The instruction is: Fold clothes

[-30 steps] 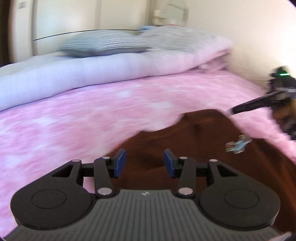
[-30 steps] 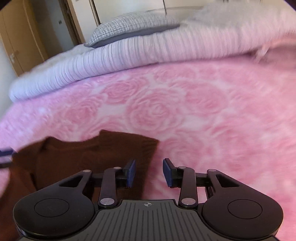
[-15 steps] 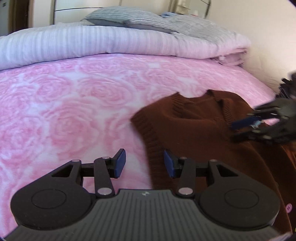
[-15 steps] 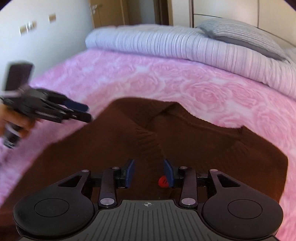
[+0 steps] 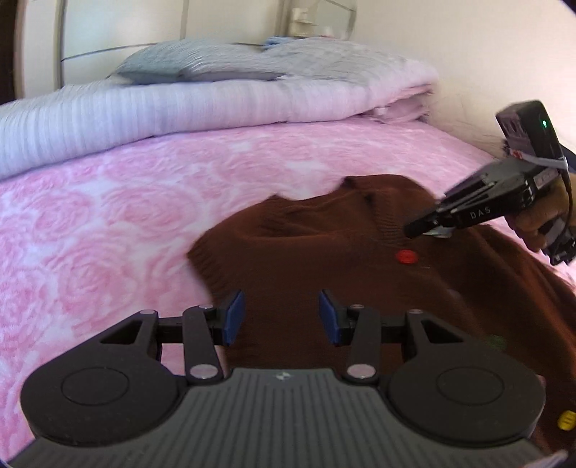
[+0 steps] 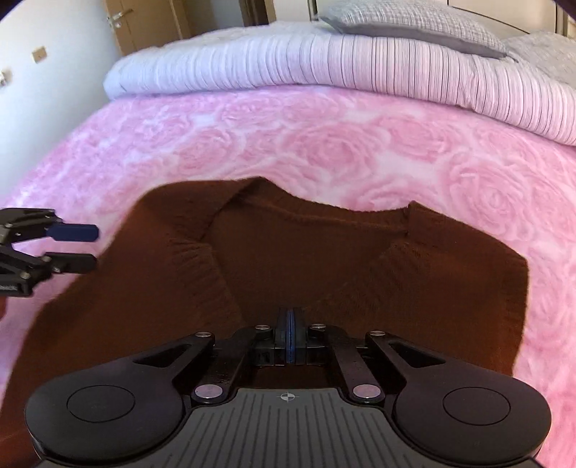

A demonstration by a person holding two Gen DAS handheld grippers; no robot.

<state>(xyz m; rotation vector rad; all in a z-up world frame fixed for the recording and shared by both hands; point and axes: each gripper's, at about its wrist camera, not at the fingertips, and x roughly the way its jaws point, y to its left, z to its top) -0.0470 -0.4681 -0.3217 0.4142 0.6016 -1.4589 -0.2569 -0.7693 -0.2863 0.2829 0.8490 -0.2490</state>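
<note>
My brown sweater (image 6: pixel 324 259) lies spread on the pink rose blanket (image 6: pixel 324 144), neckline toward the pillows.

Blanket lies bare on both sides and up to the folded striped duvet (image 6: pixel 360 68). My right claw (image 6: pixel 289 333) is clenched shut low over the knit; whether it pinches fabric I cannot tell. "DAS" is printed on its side. My left claw (image 5: pixel 282 316) hangs released at the ribbed edge. A red button (image 5: pixel 406 256) shows.

The cardigan (image 6: pixel 288 259) lies on the bedspread (image 6: pixel 324 144); behind it the folded duvet (image 6: pixel 360 68), pillows (image 6: pixel 414 21) on top.
</note>
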